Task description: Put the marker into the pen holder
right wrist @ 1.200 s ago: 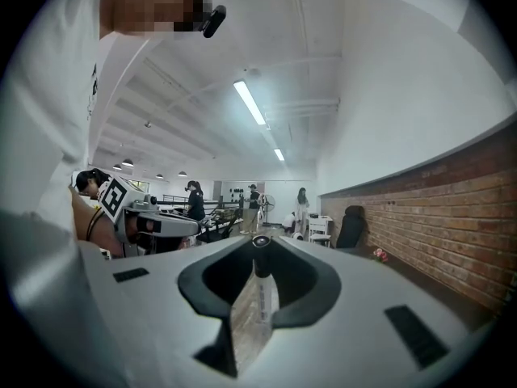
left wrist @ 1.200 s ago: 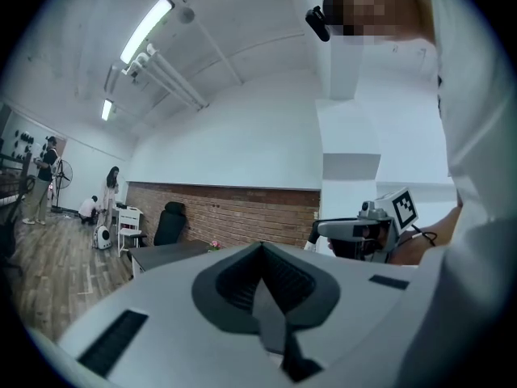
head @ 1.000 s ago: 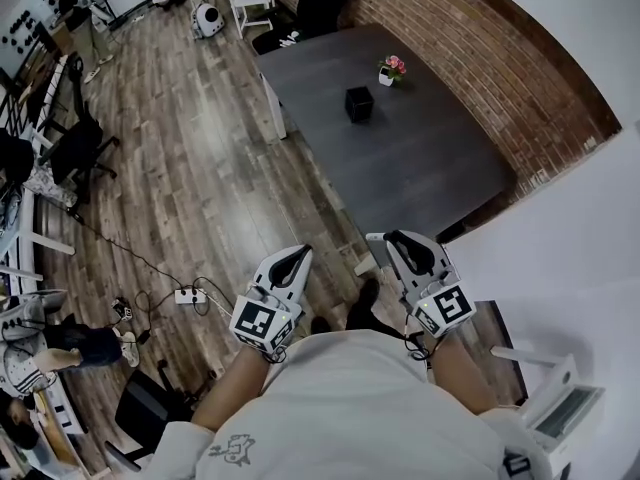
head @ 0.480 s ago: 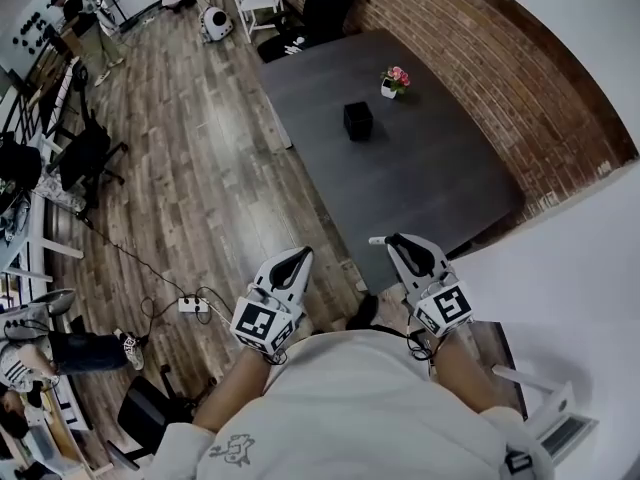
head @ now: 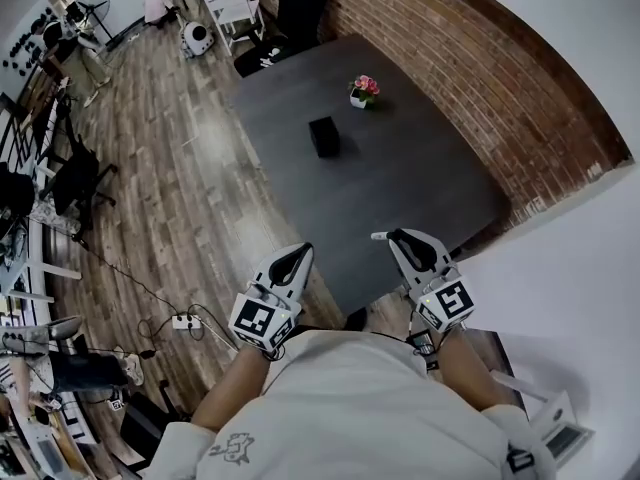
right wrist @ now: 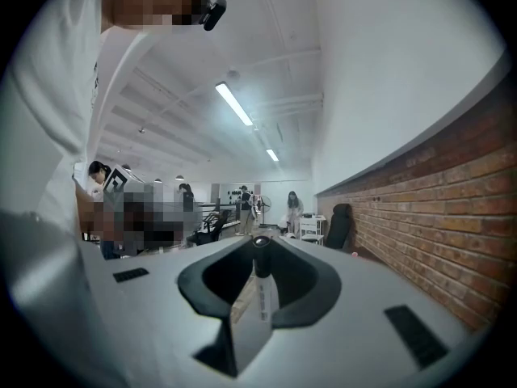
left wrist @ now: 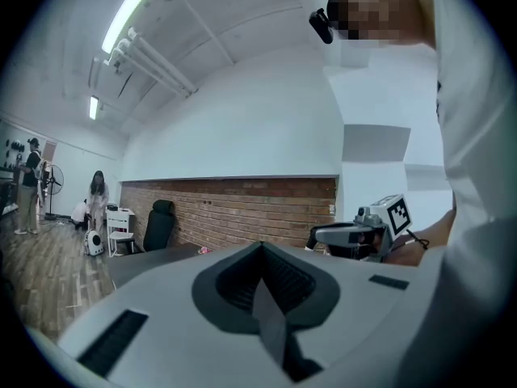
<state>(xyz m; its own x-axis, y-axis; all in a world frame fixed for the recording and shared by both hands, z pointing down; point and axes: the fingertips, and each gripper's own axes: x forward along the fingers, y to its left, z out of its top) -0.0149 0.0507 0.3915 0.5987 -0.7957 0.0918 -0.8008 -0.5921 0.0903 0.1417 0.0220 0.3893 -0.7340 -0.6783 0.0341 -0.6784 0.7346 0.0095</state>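
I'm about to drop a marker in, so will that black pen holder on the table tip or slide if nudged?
The pen holder looks squat and boxy, so it probably won't tip easily. It seems small and light, so on the smooth table a nudge may slide it.

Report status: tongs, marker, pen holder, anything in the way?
Left tongs shut, empty. Right tongs shut on marker. Pen holder far across table, not reached. No obstruction; flower pot stands apart.

Dark grey table point(head: 420, 178). On it: black pen holder point(head: 323, 136), pink flowers point(head: 365, 84). Beside table: red brick wall point(head: 470, 58), brown plank floor point(head: 170, 188). White marker point(right wrist: 262, 297), black-tipped.
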